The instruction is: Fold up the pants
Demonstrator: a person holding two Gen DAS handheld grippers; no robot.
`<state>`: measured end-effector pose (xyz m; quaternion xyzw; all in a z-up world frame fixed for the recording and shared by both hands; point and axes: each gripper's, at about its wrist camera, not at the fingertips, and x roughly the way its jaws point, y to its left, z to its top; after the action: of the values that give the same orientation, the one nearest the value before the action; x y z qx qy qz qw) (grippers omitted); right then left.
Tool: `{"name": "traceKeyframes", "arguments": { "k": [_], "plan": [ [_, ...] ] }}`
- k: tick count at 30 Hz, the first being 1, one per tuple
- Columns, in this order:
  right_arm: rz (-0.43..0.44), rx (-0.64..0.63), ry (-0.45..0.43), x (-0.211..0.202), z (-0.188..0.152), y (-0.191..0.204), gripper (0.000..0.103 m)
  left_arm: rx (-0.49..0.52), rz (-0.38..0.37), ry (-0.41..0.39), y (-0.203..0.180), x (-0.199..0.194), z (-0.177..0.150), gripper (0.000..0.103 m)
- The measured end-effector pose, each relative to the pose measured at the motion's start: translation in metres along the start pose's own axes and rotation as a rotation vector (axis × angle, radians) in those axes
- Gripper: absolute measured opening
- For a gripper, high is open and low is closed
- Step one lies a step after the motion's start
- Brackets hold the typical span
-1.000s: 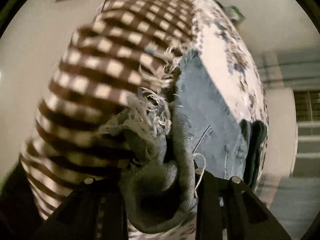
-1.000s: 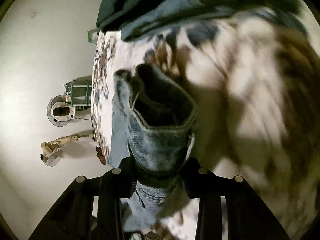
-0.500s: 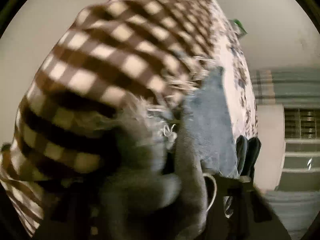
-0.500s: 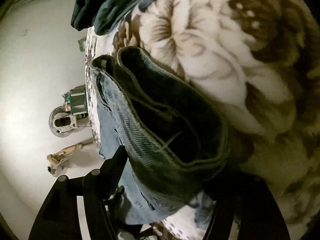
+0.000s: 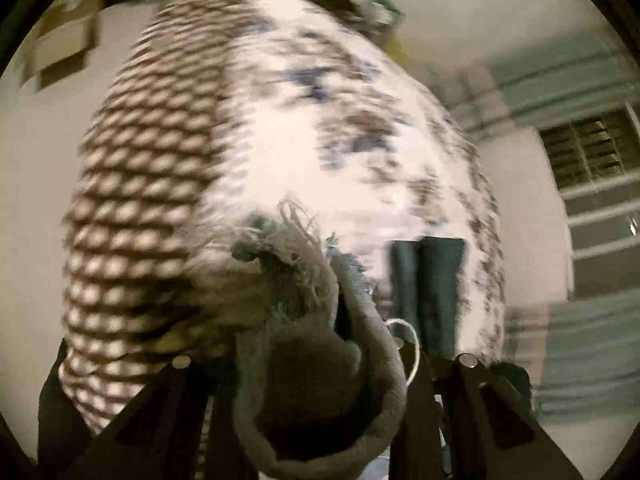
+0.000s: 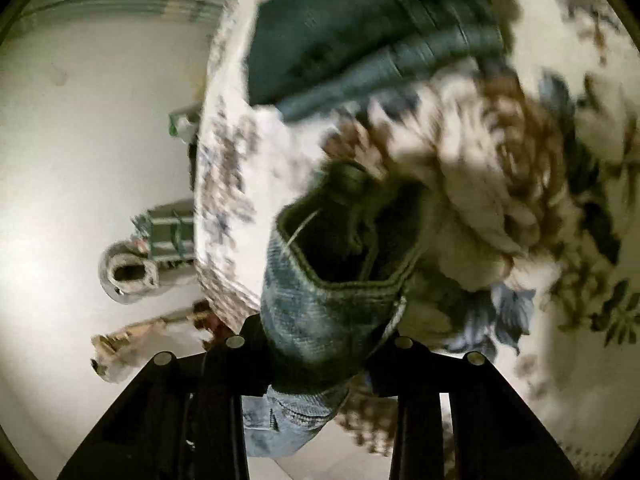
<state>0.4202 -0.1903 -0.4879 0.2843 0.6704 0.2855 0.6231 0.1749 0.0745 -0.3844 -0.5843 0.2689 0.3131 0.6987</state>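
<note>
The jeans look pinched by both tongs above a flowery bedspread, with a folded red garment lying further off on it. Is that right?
Not quite: the folded garment is dark green, not red, as the right wrist view shows. The rest holds: both the left tongs and the right tongs pinch the jeans above the flowery bedspread.

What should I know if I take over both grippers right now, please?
Left gripper: shut on the jeans' frayed hem.
Right gripper: shut on a bunched denim edge; which part, I cannot tell.
Jeans are lifted over the floral bedspread; both views are motion-blurred.
A dark folded pile lies on the bed.
Done: both ends gripped.
Left: lay the jeans flat, fold them, smooth them.
</note>
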Motion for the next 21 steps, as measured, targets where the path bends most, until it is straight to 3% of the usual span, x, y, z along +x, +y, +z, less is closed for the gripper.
{"name": "traceKeyframes", "arguments": {
  "k": [7,9,14,17,21],
  "plan": [
    [0.070,0.066,-0.236,-0.114,0.072,0.052,0.036,0.135,-0.184,0.099,-0.143,0.044,0.060,0.020],
    [0.088,0.070,-0.324,-0.136,0.096,0.072,0.036,0.189,-0.252,0.134,-0.198,0.072,0.075,0.020],
    [0.122,0.096,-0.564,-0.172,0.161,0.094,0.036,0.314,-0.363,0.214,-0.292,0.150,0.091,0.020],
    [0.122,0.126,-0.650,-0.174,0.192,0.075,0.036,0.414,-0.367,0.271,-0.318,0.216,0.085,0.020],
    [0.071,0.231,-0.668,-0.124,0.208,0.006,0.036,0.515,-0.243,0.376,-0.295,0.310,0.065,0.020]
  ]
}}
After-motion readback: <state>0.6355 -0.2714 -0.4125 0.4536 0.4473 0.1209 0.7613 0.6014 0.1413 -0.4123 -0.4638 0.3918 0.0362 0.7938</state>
